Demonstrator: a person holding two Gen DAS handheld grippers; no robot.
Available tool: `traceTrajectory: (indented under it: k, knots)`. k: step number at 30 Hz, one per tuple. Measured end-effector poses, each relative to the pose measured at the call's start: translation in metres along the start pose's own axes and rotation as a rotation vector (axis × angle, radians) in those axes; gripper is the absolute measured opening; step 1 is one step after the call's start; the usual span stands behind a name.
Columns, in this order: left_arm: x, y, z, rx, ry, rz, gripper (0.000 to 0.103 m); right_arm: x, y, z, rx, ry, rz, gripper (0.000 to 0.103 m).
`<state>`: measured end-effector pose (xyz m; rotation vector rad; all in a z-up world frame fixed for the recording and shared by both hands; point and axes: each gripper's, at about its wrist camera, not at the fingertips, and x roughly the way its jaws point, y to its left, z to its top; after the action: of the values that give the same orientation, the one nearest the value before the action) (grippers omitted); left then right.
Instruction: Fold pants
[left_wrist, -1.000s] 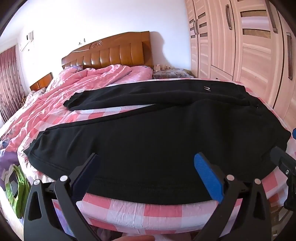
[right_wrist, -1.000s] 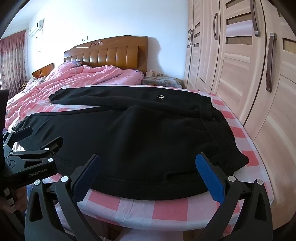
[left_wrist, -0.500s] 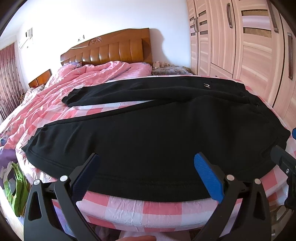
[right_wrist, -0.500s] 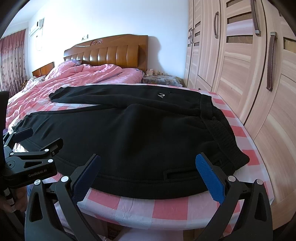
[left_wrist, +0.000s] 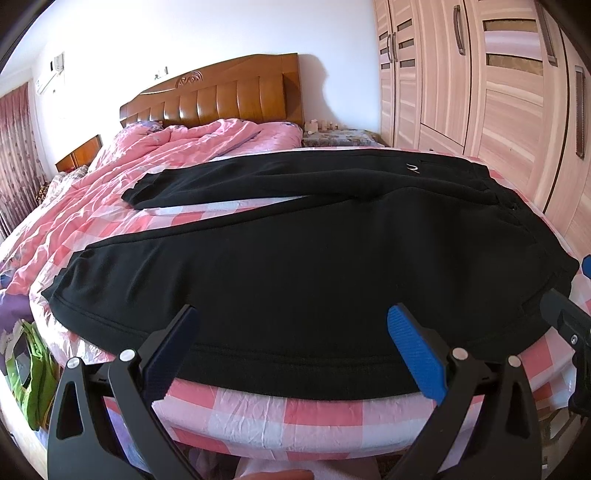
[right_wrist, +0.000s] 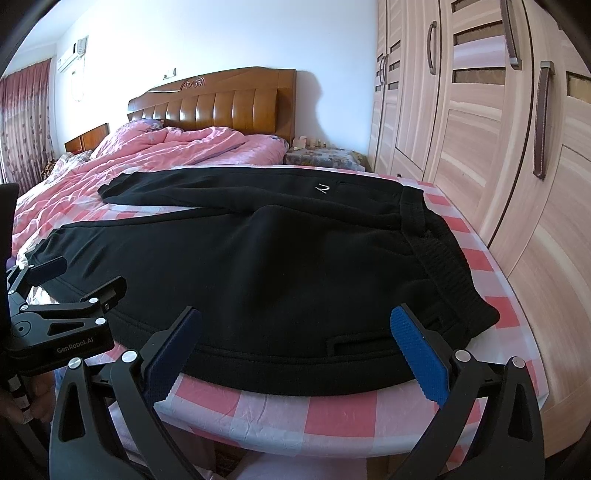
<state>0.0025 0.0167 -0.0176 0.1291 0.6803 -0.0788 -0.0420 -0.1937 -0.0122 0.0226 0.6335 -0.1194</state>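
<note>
Black pants (left_wrist: 314, 251) lie spread flat on the pink checked bed (left_wrist: 295, 417), legs pointing left, waistband (right_wrist: 439, 258) to the right. The two legs are apart, with a gap of sheet between them. My left gripper (left_wrist: 291, 343) is open and empty, just above the near edge of the front leg. My right gripper (right_wrist: 295, 343) is open and empty, above the near hem close to the waistband corner. The left gripper also shows in the right wrist view (right_wrist: 77, 277), and a part of the right gripper shows at the left wrist view's right edge (left_wrist: 569, 321).
A pink quilt (left_wrist: 166, 155) is bunched toward the wooden headboard (left_wrist: 221, 99). A tall wardrobe (right_wrist: 498, 129) stands close along the bed's right side. A nightstand (right_wrist: 325, 157) sits beside the headboard. Green and purple items (left_wrist: 26, 369) lie below the bed's left edge.
Both grippers have risen and drawn slightly back from the bed's edge; the pants have not moved and both stay open.
</note>
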Motion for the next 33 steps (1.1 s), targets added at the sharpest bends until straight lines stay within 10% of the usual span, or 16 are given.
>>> traceTrajectory:
  k: [33]
  knots:
    - [0.0017, -0.0005, -0.0033, -0.006, 0.022, -0.008, 0.102, 0.0021, -0.0009, -0.0017, 0.006, 0.011, 0.007, 0.099]
